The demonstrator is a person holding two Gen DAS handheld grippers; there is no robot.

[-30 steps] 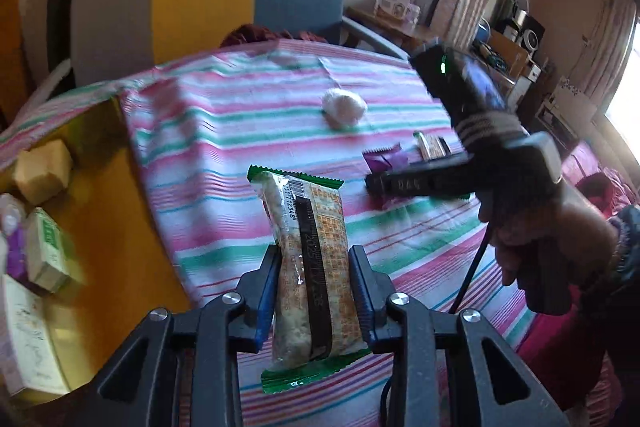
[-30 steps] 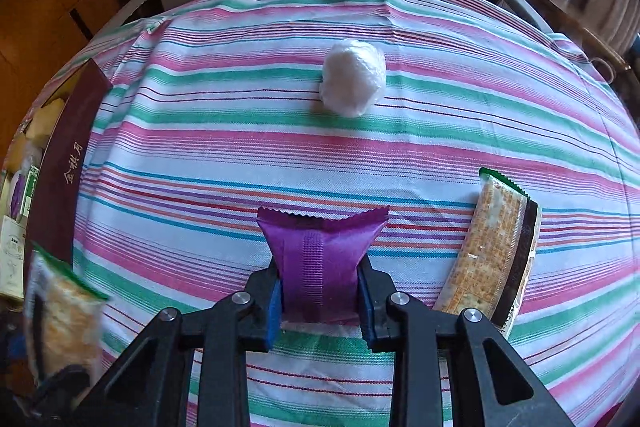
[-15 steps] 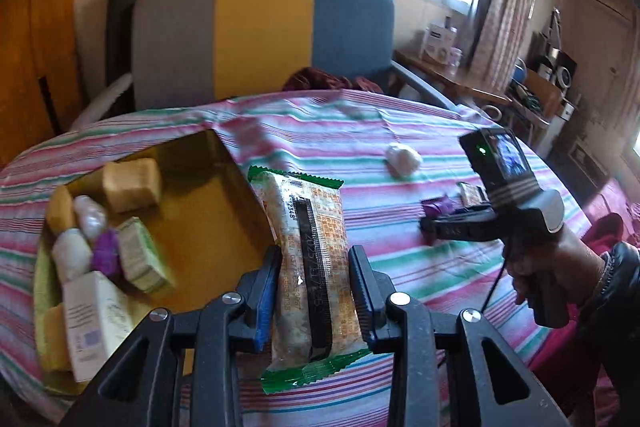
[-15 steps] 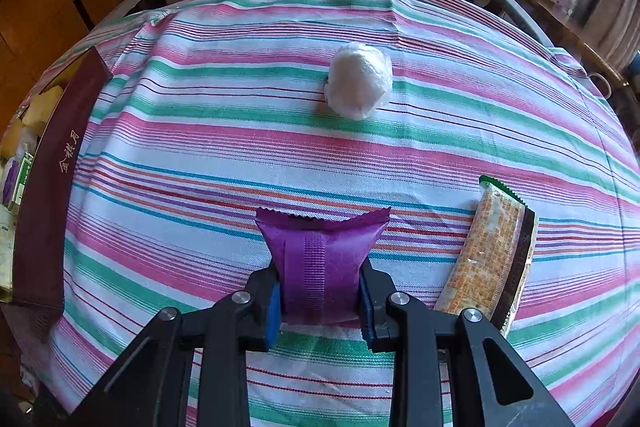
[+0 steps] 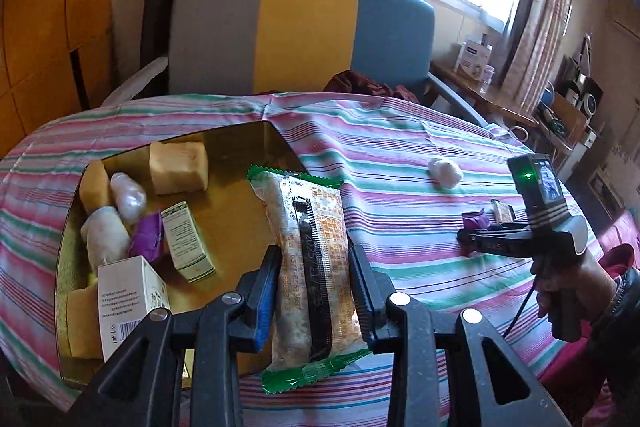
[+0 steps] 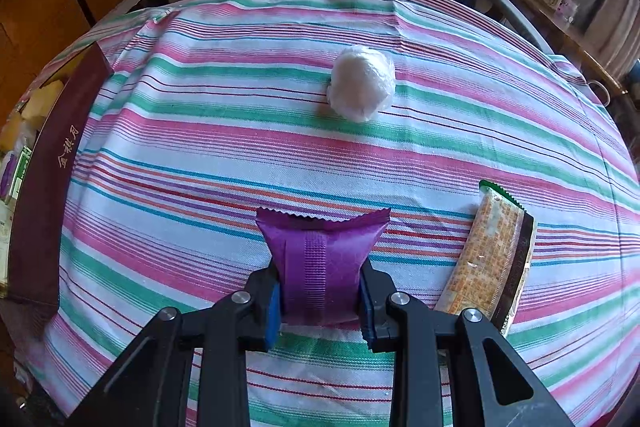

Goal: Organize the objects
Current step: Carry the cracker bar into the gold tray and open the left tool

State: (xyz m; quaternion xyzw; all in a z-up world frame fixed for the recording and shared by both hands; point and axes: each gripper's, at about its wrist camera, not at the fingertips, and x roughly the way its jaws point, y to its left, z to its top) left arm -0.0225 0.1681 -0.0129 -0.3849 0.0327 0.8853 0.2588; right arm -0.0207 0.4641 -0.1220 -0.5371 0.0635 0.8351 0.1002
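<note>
At the left edge of the striped surface (image 5: 400, 163) sits an open gold-lined box (image 5: 236, 227) with a dark red wall. Inside it, as far as the left wrist view shows, lie three tan blocks, two white wrapped lumps, one purple packet, one small green-and-white carton and one larger white carton; some overlap, so the count is rough.

The left gripper (image 5: 314, 291) is tilted downward above the near right corner of the box. Its fingers (image 5: 266, 291) pinch one long cracker packet (image 5: 310, 259) with green crimped ends, held upright and clear of the cloth.

Farther right, one white wrapped ball (image 6: 362, 87) rests alone toward the far edge of the surface.

The right gripper (image 6: 320, 297), held in a hand (image 5: 568, 287) with a dark sleeve, points steeply down near the right edge. Its fingers (image 6: 370, 297) are clamped on one purple snack packet (image 6: 322, 263), whose lower end sits at the cloth; I cannot tell if it touches. Just beside it on the right lies a second cracker packet (image 6: 490, 259), flat on the surface, angled, not touching the gripper's fingers.
</note>
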